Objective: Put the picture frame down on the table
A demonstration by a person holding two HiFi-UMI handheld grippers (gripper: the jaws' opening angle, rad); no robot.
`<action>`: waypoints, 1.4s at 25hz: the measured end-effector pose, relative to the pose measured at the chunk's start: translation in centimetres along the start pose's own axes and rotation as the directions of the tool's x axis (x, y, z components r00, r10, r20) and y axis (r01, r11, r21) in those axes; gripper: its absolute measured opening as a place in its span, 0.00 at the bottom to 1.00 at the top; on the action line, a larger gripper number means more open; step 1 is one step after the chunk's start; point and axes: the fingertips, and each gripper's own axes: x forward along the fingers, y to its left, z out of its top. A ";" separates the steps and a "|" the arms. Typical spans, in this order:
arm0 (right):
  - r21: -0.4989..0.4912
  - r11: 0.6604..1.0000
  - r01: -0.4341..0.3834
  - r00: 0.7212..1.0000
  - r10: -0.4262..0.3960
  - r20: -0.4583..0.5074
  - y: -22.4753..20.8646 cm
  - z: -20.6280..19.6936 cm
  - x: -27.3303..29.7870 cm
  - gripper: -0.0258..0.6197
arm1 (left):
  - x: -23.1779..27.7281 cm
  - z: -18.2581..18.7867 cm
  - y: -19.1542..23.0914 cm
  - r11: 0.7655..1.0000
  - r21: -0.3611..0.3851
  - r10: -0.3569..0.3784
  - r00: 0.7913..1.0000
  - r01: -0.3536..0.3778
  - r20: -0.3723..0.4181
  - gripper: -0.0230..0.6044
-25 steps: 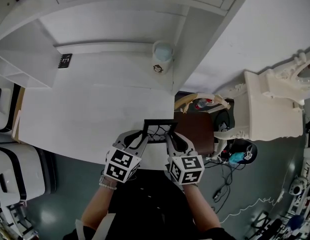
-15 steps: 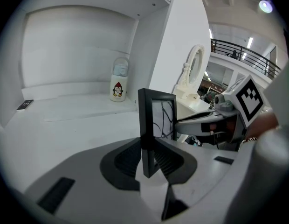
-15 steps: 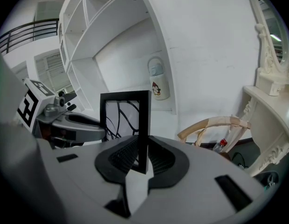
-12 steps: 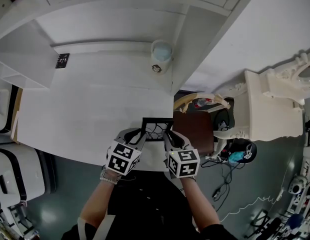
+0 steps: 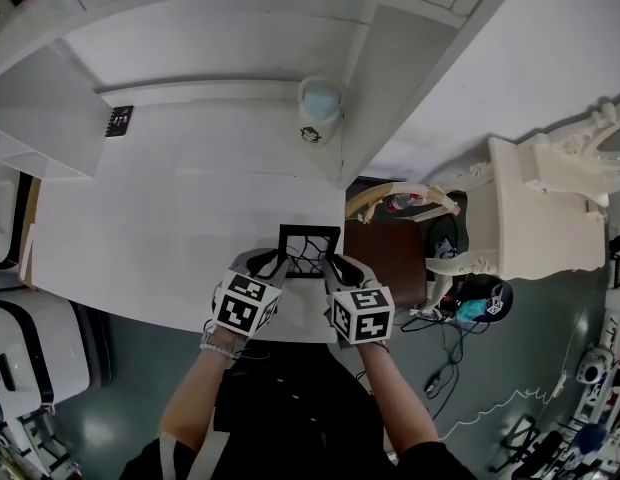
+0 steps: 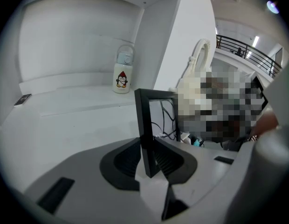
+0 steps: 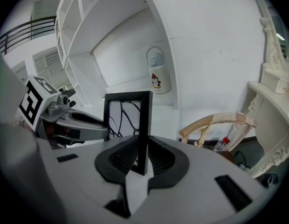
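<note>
Though slim, black-edged picture frame (image 5: 310,251)

**Frame held at both sides over the near edge of the surface**

A black picture frame (image 5: 310,238) with dark curved lines across its pane sits close to the near edge of the white surface (image 5: 170,228), toward the near right corner. The left gripper (image 5: 277,262) has the frame's left side and the right gripper (image 5: 334,263) its right side. Whether the frame's bottom rests on the surface cannot be told from above. A pale bottle (image 5: 317,111) with a small figure on it stands at the far right corner. A small black card (image 5: 118,120) lies at the far left. Off the right edge are a brown seat (image 5: 385,253) and a carved white cabinet (image 5: 535,208).
</note>
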 end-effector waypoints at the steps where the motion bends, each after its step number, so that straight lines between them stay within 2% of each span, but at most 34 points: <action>1: -0.003 1.000 -0.004 1.000 0.004 -0.006 0.0 0.0 0.2 0.14 | 0.2 -0.1 0.2 1.000 -0.010 0.000 1.000 0.000 -0.002 0.18; 6: -0.013 1.000 -0.013 1.000 0.013 -0.023 -0.2 0.2 1.0 0.14 | 1.0 -0.3 0.8 0.998 -0.055 -0.003 1.000 0.002 -0.015 0.18; 15: 0.037 0.999 -0.009 0.999 0.011 -0.035 -1.1 0.0 2.1 0.14 | 2.3 -0.2 1.4 0.999 -0.014 0.036 0.998 -0.037 -0.059 0.18; 23: 0.093 0.996 -0.003 0.998 0.008 -0.058 -2.1 -0.8 3.1 0.14 | 3.6 -0.3 1.8 0.998 -0.019 0.052 0.995 -0.053 -0.081 0.18; 32: 0.115 0.993 -0.001 0.996 0.011 -0.084 -2.7 -1.7 4.3 0.14 | 4.7 -1.0 1.9 0.996 0.035 0.089 0.991 -0.086 -0.095 0.16; 35: 0.107 0.994 -0.012 0.997 0.020 -0.074 -2.7 -1.7 4.3 0.14 | 4.7 -1.0 1.9 0.996 0.031 0.088 0.992 -0.085 -0.086 0.16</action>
